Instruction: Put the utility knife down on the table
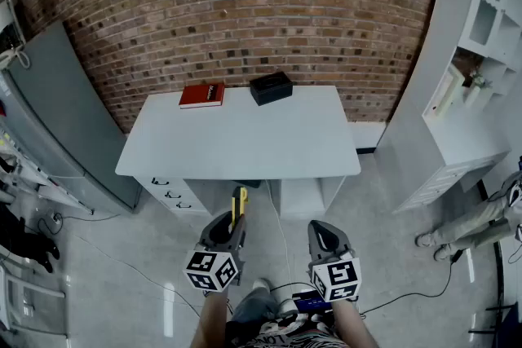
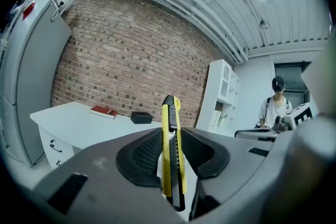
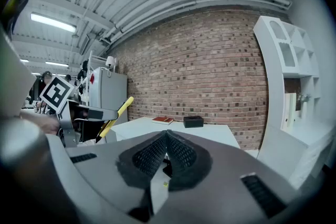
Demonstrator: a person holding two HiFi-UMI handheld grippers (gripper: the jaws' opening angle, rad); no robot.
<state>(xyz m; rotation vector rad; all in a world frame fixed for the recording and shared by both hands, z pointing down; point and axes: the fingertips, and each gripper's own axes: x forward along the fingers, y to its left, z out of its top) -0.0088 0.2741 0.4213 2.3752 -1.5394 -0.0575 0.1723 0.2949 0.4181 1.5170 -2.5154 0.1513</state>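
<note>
head view: your left gripper [image 1: 228,224] is at 6 o'clock of the white rectangular table [image 1: 245,147], off its near edge. its jaws are clamped on the yellow-and-black plastic utility knife [image 1: 239,204], tip towards 12, held clear of the tabletop. your right gripper [image 1: 328,236], at 3 o'clock of the left, has its jaws pressed together. the thin red book [image 1: 201,95] and small black box [image 1: 271,87] lie by the table's far edge.

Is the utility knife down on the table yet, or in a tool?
Not down. The left tool is shut on the utility knife, held short of the table, with the jaws pressed against both its sides.
</note>
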